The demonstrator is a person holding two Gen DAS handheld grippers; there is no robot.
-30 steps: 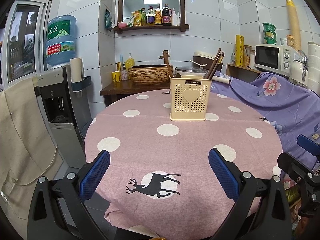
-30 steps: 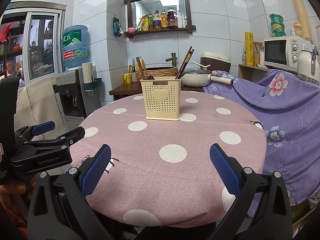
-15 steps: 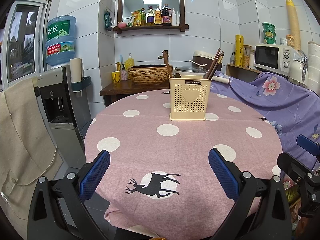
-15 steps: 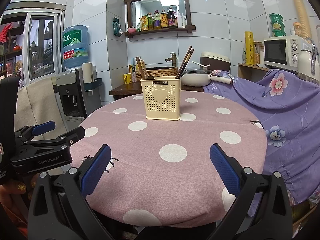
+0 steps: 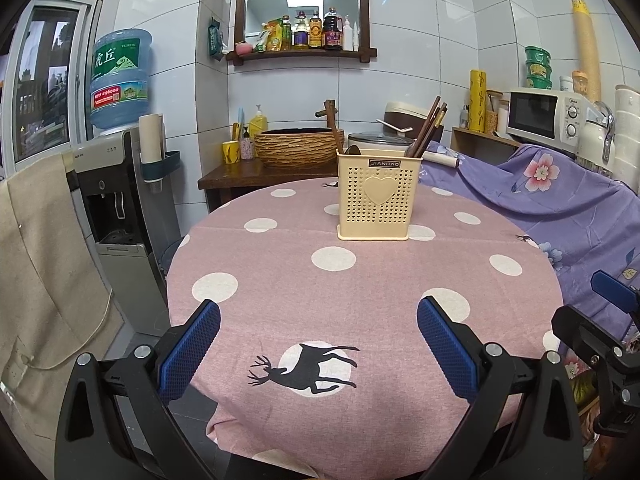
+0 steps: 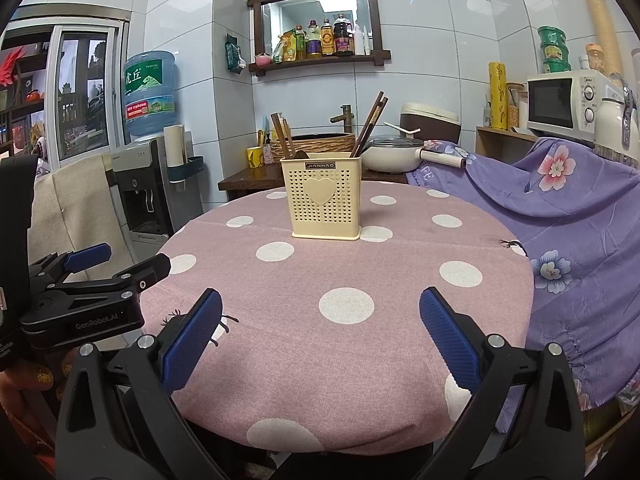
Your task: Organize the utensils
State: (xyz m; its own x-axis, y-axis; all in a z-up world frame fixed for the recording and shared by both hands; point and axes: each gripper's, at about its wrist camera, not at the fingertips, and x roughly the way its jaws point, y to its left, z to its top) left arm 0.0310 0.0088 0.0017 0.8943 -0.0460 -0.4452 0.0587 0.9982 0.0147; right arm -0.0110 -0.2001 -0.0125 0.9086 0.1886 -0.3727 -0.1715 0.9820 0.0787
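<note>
A cream perforated utensil holder (image 5: 378,197) with a heart on its front stands upright at the far middle of the round pink polka-dot table (image 5: 332,292); it also shows in the right wrist view (image 6: 325,197). Brown chopsticks (image 6: 370,122) lean out of its right side, and more chopsticks and a spoon (image 6: 285,140) stand in its left side. My left gripper (image 5: 318,346) is open and empty at the table's near edge. My right gripper (image 6: 320,340) is open and empty, beside the left gripper (image 6: 86,280).
A water dispenser (image 5: 120,184) stands left of the table. A chair with beige cloth (image 5: 44,264) is at near left. Purple floral fabric (image 5: 560,204) covers furniture on the right, with a microwave (image 5: 544,114) behind. A wooden side table with a woven basin (image 5: 298,146) stands behind.
</note>
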